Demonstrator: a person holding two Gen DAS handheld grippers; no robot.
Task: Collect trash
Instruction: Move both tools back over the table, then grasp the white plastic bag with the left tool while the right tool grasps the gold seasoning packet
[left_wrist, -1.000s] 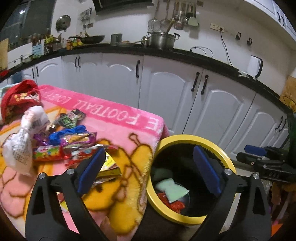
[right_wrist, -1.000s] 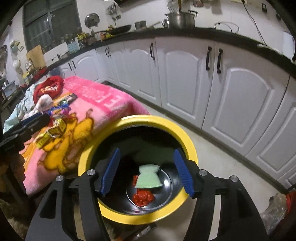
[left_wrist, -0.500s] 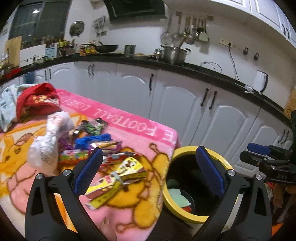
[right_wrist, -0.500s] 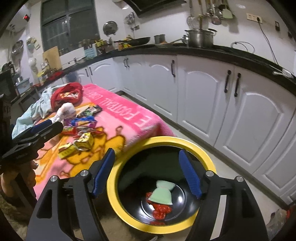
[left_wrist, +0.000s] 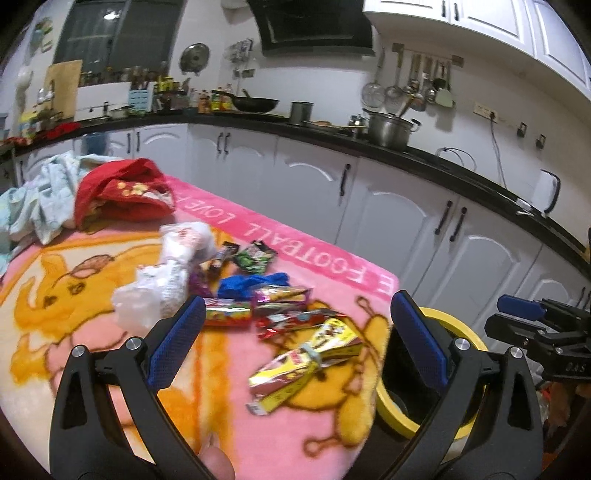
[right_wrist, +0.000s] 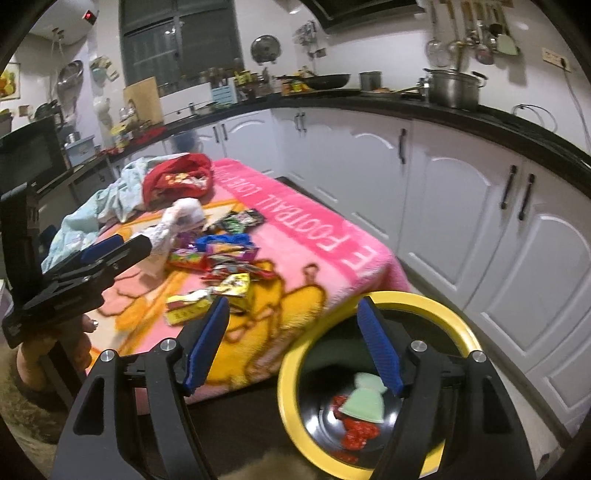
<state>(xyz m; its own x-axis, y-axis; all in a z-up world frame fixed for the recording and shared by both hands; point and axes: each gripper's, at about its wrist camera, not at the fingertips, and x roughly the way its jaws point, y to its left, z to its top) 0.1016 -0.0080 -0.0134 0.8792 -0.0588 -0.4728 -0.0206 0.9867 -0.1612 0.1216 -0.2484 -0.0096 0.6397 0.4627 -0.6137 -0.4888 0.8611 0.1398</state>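
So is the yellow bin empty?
No, the bin already holds a pale green piece and red scraps at its bottom.

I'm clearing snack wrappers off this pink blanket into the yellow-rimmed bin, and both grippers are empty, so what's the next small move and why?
Probably lower the left gripper onto the yellow wrapper and close on it. Its jaws are open and empty, that wrapper lies nearest, almost between the fingers, and the yellow-rimmed bin is just past the pink blanket edge. The right gripper, also open and empty, hangs by the bin.
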